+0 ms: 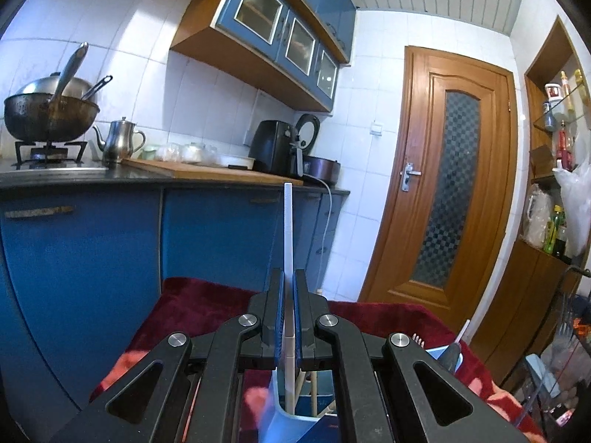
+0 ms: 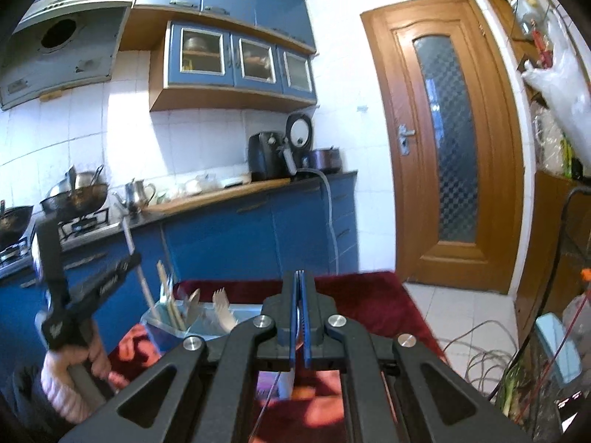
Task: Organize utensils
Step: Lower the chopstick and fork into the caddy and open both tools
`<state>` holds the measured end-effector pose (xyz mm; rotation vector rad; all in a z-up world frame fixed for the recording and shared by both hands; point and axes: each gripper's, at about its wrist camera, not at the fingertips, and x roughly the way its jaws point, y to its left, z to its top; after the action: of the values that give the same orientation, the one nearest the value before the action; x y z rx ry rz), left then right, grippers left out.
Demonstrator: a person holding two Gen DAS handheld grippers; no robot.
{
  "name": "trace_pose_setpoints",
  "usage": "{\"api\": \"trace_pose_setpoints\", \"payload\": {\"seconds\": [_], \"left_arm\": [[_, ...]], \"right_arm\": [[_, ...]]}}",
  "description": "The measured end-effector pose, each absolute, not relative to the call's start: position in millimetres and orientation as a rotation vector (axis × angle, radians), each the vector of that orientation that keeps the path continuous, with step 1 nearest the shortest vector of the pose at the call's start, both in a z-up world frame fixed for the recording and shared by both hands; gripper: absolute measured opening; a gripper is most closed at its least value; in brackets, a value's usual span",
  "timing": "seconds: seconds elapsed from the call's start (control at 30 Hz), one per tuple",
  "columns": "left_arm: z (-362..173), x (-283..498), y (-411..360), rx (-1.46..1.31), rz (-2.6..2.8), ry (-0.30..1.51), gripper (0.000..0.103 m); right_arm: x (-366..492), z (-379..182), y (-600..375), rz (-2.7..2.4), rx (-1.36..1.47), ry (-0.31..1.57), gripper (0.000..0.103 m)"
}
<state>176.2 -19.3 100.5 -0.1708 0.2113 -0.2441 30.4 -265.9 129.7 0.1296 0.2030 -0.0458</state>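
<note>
Gripping one white utensil [image 1: 288, 229]: left tool [image 1: 289, 280]; right tool [image 2: 300, 280] closed, empty; one holder [image 2: 162, 319].

The left gripper [image 1: 289, 277] points nearly level, a little nose-down, its black linkage arms fanning out toward five and seven o'clock in its own wrist view. Its blue-lined jaws are pressed together on a thin white utensil [image 1: 288, 229] that stands upright toward twelve o'clock. Seen from the right wrist, that gripper sits at about nine o'clock, carried by a hand [image 2: 94, 360] wrapped around its grip, with a pale knitted sleeve [image 2: 61, 384] at the wrist. The right gripper [image 2: 299, 277] also points nearly level; its jaws are closed with nothing visibly clamped at the tips.
</note>
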Motion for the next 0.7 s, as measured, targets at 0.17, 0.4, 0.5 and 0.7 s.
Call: {"api": "trace_pose_setpoints", "payload": {"seconds": [0.17,0.4,0.5,0.7], "left_arm": [[91,182,-19,-0.168,-0.246,0.245,0.004],[84,187,-18,-0.177,-0.255,0.273,0.004],[83,189,-19,-0.173,-0.26,0.282,0.004],[79,192,-23,-0.16,-0.268,0.308,0.004]], "right_arm": [[44,148,-266,-0.093,0.109,0.13,0.004],[68,157,-254,-0.14,0.061,0.061,0.004],[78,158,-250,-0.145,0.049,0.048,0.004],[103,141,-238,-0.128,0.007,0.093,0.004]]}}
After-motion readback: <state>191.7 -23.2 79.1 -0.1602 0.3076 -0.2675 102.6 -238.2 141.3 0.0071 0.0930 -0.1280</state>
